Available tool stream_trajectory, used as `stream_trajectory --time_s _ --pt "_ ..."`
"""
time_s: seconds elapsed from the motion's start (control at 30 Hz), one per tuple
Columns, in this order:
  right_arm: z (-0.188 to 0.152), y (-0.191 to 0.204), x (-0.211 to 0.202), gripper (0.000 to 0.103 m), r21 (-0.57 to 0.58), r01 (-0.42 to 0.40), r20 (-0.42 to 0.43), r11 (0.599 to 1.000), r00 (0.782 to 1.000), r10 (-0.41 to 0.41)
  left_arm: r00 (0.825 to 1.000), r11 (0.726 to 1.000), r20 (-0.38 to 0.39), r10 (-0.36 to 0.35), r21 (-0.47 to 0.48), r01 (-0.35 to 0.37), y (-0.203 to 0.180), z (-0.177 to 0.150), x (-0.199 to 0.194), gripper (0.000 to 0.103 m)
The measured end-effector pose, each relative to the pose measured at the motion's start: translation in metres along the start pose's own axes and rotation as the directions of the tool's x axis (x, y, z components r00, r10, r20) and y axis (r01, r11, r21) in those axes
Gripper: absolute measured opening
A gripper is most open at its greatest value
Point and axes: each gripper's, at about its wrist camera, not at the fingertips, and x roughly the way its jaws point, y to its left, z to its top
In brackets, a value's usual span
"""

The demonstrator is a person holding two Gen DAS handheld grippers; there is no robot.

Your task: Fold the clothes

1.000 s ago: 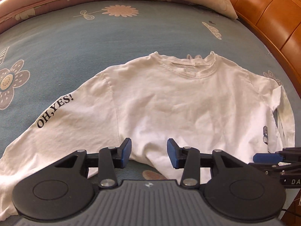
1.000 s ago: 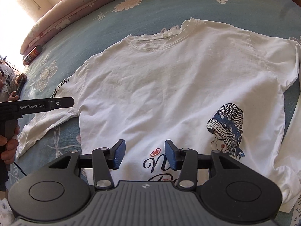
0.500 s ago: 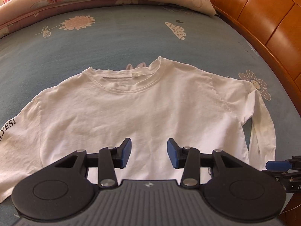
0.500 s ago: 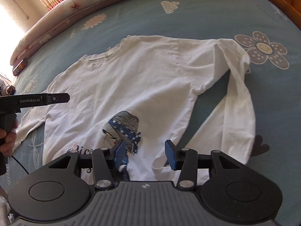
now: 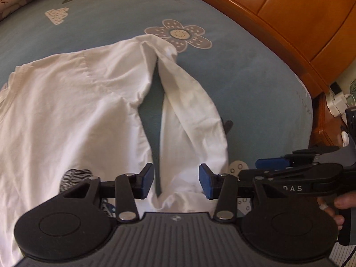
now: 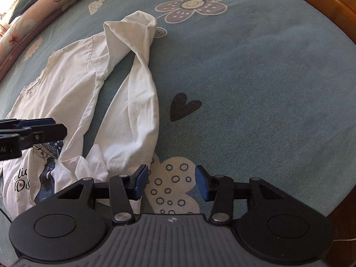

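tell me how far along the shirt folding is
Barely started. Done: the shirt lies spread flat on the bed, no fold across its body. In hand: nothing; both tools are open, the left tool over the sleeve, the right tool over bare bed. Left: every fold.

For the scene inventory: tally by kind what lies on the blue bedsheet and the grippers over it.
White long-sleeved shirt: 1
Black grippers with blue pads: 2, the left gripper and the right gripper, both open and holding nothing
Total: 3
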Motion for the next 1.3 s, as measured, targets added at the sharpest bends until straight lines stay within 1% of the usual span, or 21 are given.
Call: stream_trajectory --time_s 0.03,0.07,0.13,0.2,0.3,0.43,0.47,0.5,0.6,0.67,0.73,0.8,0.87,0.9,1.0,1.1,1.13,1.17,1.2,1.23,1.3 --pt "-0.001 -0.006 -0.001 0.051 0.006 0.000 0.000 1.000 1.000 0.000 1.000 1.000 -0.024 -0.012 0.025 0.013 -0.013 0.001 0.010 0.045" --pt "-0.001 -0.013 -0.003 0.051 0.012 0.000 0.000 1.000 1.000 0.000 1.000 0.999 -0.028 -0.008 0.046 0.009 -0.023 0.002 0.016 0.045" --pt "-0.002 -0.028 -0.006 0.051 0.028 0.005 0.005 1.000 1.000 -0.005 0.999 0.993 -0.044 0.024 0.115 -0.019 -0.049 0.003 0.032 0.045" --pt "-0.002 -0.041 -0.008 0.051 0.048 0.013 0.011 0.999 1.000 -0.013 0.996 0.986 -0.066 0.058 0.158 -0.046 -0.066 0.005 0.047 0.045" --pt "-0.002 -0.058 -0.010 0.051 0.083 0.016 0.017 0.996 1.000 -0.017 0.990 0.980 -0.092 0.107 0.176 -0.089 -0.080 0.006 0.063 0.045" --pt "-0.004 -0.072 -0.011 0.051 0.112 0.008 0.022 0.994 1.000 -0.011 0.974 0.962 -0.105 0.200 0.209 -0.175 -0.088 0.005 0.072 0.043" --pt "-0.004 -0.075 -0.012 0.051 0.119 0.006 0.022 0.993 1.000 -0.009 0.970 0.959 -0.109 0.216 0.213 -0.189 -0.088 0.005 0.073 0.037" --pt "-0.004 -0.077 -0.013 0.051 0.127 0.002 0.023 0.992 1.000 -0.004 0.969 0.957 -0.105 0.225 0.211 -0.199 -0.087 0.004 0.073 0.025" --pt "-0.006 -0.080 -0.013 0.051 0.142 -0.022 0.027 0.990 0.999 0.018 0.974 0.970 -0.107 0.201 0.159 -0.183 -0.075 0.007 0.067 0.009" --pt "-0.006 -0.079 -0.013 0.051 0.134 -0.038 0.027 0.990 0.999 0.034 0.983 0.986 -0.104 0.153 0.078 -0.145 -0.061 0.012 0.056 0.004" --pt "-0.006 -0.074 -0.012 0.051 0.122 -0.056 0.025 0.991 0.998 0.053 0.990 0.994 -0.095 0.101 -0.017 -0.103 -0.045 0.016 0.043 0.003" --pt "-0.004 -0.068 -0.011 0.051 0.112 -0.075 0.023 0.991 0.997 0.073 0.997 0.988 -0.074 0.033 -0.149 -0.044 -0.023 0.020 0.028 0.003" --pt "-0.003 -0.061 -0.010 0.051 0.099 -0.095 0.022 0.991 0.995 0.094 0.999 0.961 -0.035 -0.038 -0.276 0.026 0.002 0.020 0.013 0.003" --pt "-0.002 -0.056 -0.010 0.051 0.087 -0.112 0.023 0.990 0.994 0.110 0.998 0.942 -0.013 -0.066 -0.331 0.058 0.013 0.019 0.006 0.003" --pt "-0.002 -0.041 -0.009 0.051 0.051 -0.161 0.021 0.986 0.987 0.160 0.991 0.885 0.048 -0.124 -0.445 0.133 0.042 0.013 -0.011 0.003" --pt "-0.002 -0.025 -0.007 0.051 0.034 -0.224 0.005 0.974 0.975 0.224 0.983 0.838 0.104 -0.152 -0.513 0.184 0.064 0.007 -0.024 0.003" --pt "-0.003 -0.018 -0.007 0.051 0.024 -0.240 0.001 0.970 0.971 0.240 0.979 0.818 0.115 -0.168 -0.539 0.203 0.070 0.006 -0.027 0.003" --pt "-0.003 -0.011 -0.007 0.051 0.010 -0.254 -0.001 0.967 0.967 0.254 0.972 0.788 0.139 -0.190 -0.569 0.235 0.076 0.006 -0.027 0.003" --pt "-0.003 -0.003 -0.007 0.051 -0.014 -0.263 -0.002 0.965 0.965 0.263 0.967 0.770 0.164 -0.197 -0.584 0.256 0.080 0.004 -0.031 0.003" --pt "-0.004 0.006 -0.008 0.053 -0.042 -0.270 -0.002 0.962 0.963 0.270 0.961 0.758 0.183 -0.207 -0.591 0.276 0.082 0.008 -0.033 0.003" --pt "-0.005 0.022 -0.009 0.054 -0.092 -0.287 -0.004 0.954 0.958 0.288 0.954 0.753 0.206 -0.216 -0.587 0.297 0.084 0.009 -0.037 0.003"
